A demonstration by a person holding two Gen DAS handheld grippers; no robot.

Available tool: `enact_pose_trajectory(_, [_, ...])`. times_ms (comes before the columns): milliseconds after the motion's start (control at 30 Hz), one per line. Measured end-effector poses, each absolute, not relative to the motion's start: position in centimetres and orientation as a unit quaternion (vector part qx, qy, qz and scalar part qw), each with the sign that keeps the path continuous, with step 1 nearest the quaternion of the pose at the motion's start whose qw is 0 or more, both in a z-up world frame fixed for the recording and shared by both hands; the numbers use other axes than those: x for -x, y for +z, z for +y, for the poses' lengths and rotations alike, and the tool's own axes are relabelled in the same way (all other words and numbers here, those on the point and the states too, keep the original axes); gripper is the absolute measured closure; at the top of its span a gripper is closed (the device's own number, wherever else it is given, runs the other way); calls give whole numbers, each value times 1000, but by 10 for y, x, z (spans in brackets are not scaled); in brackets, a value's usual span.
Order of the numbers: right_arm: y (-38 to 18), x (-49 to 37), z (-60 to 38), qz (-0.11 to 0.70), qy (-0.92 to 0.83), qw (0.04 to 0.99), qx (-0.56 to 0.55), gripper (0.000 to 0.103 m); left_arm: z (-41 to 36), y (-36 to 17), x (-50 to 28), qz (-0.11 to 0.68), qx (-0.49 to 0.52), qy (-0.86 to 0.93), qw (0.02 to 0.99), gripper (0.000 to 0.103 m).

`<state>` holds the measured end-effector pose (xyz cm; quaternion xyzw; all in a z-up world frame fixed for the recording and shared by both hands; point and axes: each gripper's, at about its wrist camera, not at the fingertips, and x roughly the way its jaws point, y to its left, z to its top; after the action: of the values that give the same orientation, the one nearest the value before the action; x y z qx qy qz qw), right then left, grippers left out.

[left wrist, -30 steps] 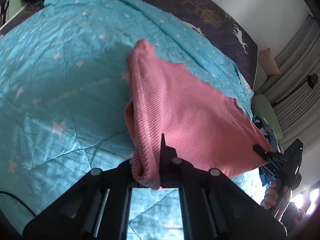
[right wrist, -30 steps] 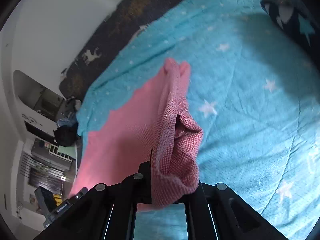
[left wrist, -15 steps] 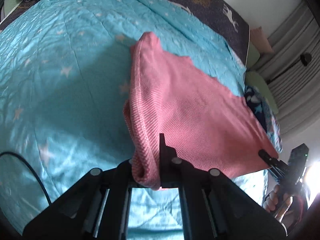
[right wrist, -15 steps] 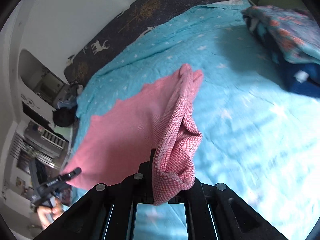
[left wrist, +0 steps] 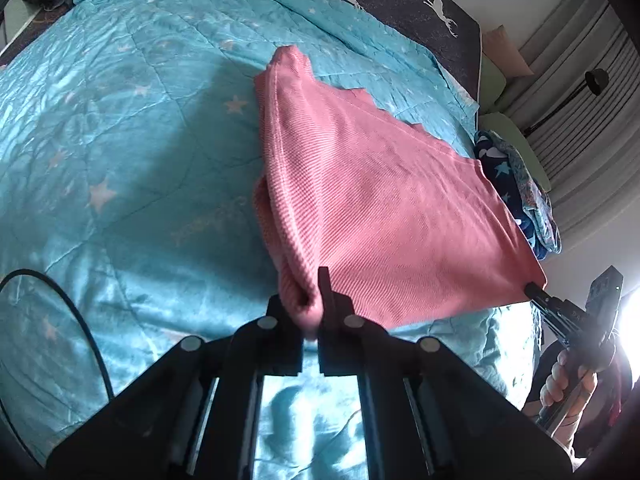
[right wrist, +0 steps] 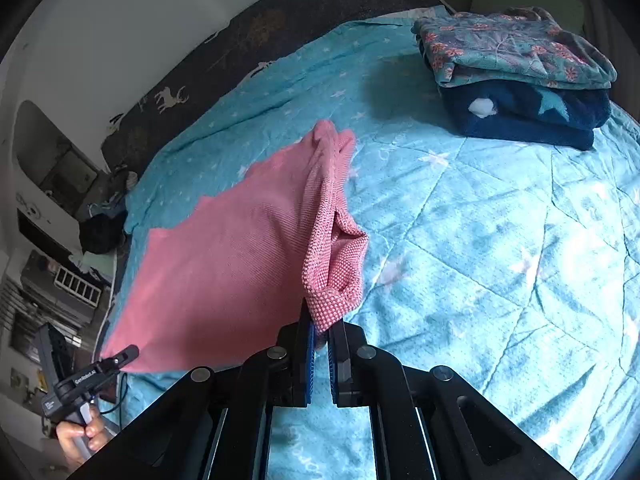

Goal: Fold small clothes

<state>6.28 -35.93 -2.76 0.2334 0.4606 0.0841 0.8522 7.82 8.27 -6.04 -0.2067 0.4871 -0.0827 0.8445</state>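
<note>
- Pink garment (left wrist: 384, 208) hangs stretched above a turquoise star-print quilt (left wrist: 120, 152).
- Left gripper (left wrist: 310, 308) and right gripper (right wrist: 320, 332) each pinch a corner.
- Folded clothes (right wrist: 516, 76) sit on the quilt (dark deer-print bedding (right wrist: 248, 36) behind).

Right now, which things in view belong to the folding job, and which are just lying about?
In the job:
pink knit garment, held stretched above the bed
left gripper, shut on one corner
right gripper, shut on the other
blue star quilt

Lying about:
stack of folded clothes
black cable
</note>
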Motion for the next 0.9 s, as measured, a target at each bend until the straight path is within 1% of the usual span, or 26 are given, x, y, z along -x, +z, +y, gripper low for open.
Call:
enact_pose_trajectory(67, [-36, -60, -366, 474, 75, 845, -237, 97, 87, -65, -78, 492, 216, -80, 840, 97])
enact_pose_trajectory(100, [-41, -59, -369, 484, 66, 839, -240, 94, 89, -67, -78, 497, 220, -76, 836, 97])
enact_pose_trajectory(200, [-51, -55, -385, 502, 21, 830, -242, 93, 88, -71, -74, 505, 220, -67, 832, 96])
enact_pose_trajectory(333, [-44, -49, -404, 487, -6, 837, -249, 92, 94, -72, -67, 510, 215, -44, 832, 90])
enact_pose_trajectory(400, [-34, -49, -404, 475, -14, 848, -234, 90, 97, -72, -64, 513, 215, -30, 830, 89])
enact_pose_trajectory(567, [-9, -69, -365, 456, 17, 873, -170, 89, 101, -59, -56, 504, 209, 3, 838, 89])
enact_pose_trajectory(633, [-2, -74, -338, 453, 50, 879, -141, 85, 100, -46, -53, 489, 191, 22, 851, 89])
enact_pose_trajectory(667, [1, -77, -324, 451, 68, 882, -122, 82, 100, -40, -52, 481, 182, 31, 857, 89])
enact_pose_trajectory(800, [-2, -87, -280, 450, 114, 882, -74, 75, 104, -23, -58, 462, 175, 40, 869, 89])
enact_pose_trajectory(900, [-12, -103, -266, 465, 131, 873, -67, 74, 93, -17, -72, 457, 158, 19, 875, 89])
